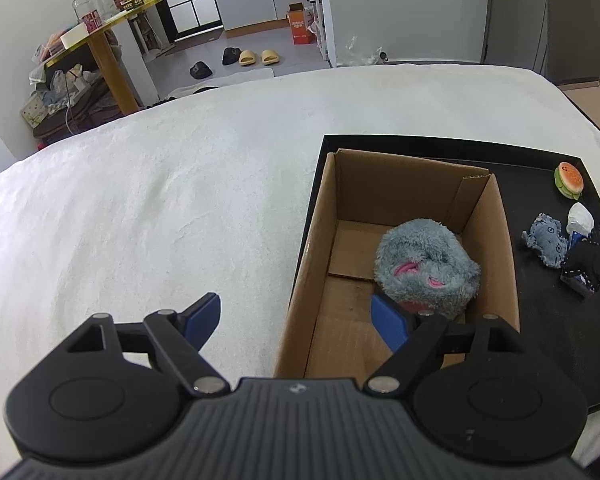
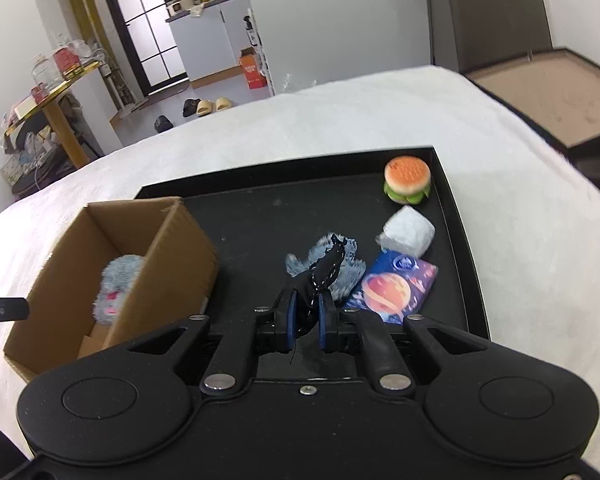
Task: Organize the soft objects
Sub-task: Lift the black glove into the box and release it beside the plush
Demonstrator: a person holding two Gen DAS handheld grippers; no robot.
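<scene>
From your left wrist cam, your left gripper [image 1: 300, 320] is spread wide with nothing in it, one finger hanging over the white blanket [image 1: 160, 200] and the other over the near end of the cardboard box [image 1: 320, 240]. The box sits at the left end of the black tray [image 1: 548, 320], and the fluffy grey plush [image 1: 426, 268] is already lying inside the box. Right of the box on the tray you've got the burger toy [image 1: 569, 181] and a small grey fabric toy [image 1: 546, 242].

From your right wrist cam, your right gripper [image 2: 306, 310] is pinched tight on a black stitched fabric piece [image 2: 324, 272], above the tray floor to the right of the box. The grey fabric toy lies just behind it, with a blue planet-print packet [image 2: 392, 286] beside that, a white soft cube [image 2: 408, 230] further back, and the burger in the tray's far right corner.
</scene>
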